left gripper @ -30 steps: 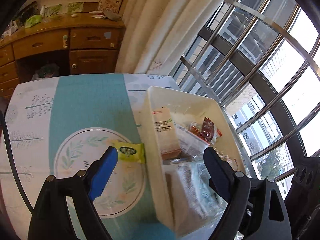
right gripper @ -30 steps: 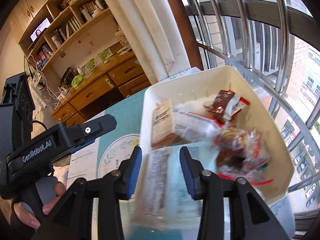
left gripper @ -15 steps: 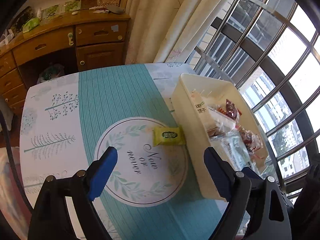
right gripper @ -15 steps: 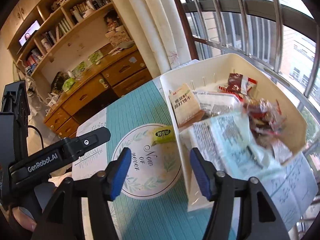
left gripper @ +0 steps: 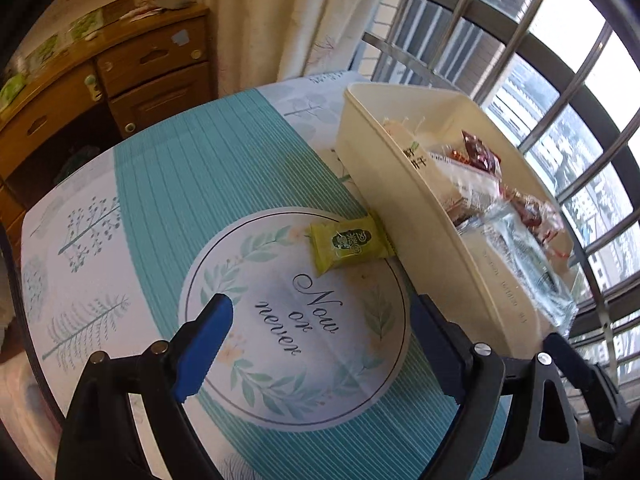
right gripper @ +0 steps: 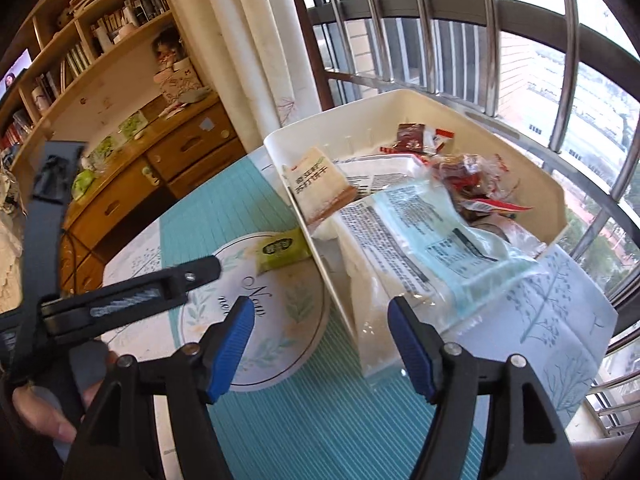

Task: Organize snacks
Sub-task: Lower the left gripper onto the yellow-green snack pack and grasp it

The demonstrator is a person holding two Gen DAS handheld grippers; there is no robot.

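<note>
1. The fingers of both grippers stand wide apart and hold nothing. A second ago the right gripper had its fingers closed around a pale blue bag over the bin; they have since spread and pulled back, which I take to mean that bag was just released. The left gripper has also backed away and now hovers over the printed circle on the worktop.
2. The worktop, covered by a teal and white cloth, carries everything. With both views further back than before, more of it shows.
3. The cream bin sits at the window side and holds most of the snacks.
4. The pale blue bag lies across the bin's near end. It sticks out over the rim toward the right gripper, so it may need a push to settle fully inside.
5. A boxy cracker pack leans in the bin's near-left corner, and red wrappers sit further back.
6. The small green packet is the one snack outside. It lies flat on the cloth, touching or just beside the bin's outer wall, ahead of the left gripper. Judging by this, it is the next pick and perhaps the last.
</note>
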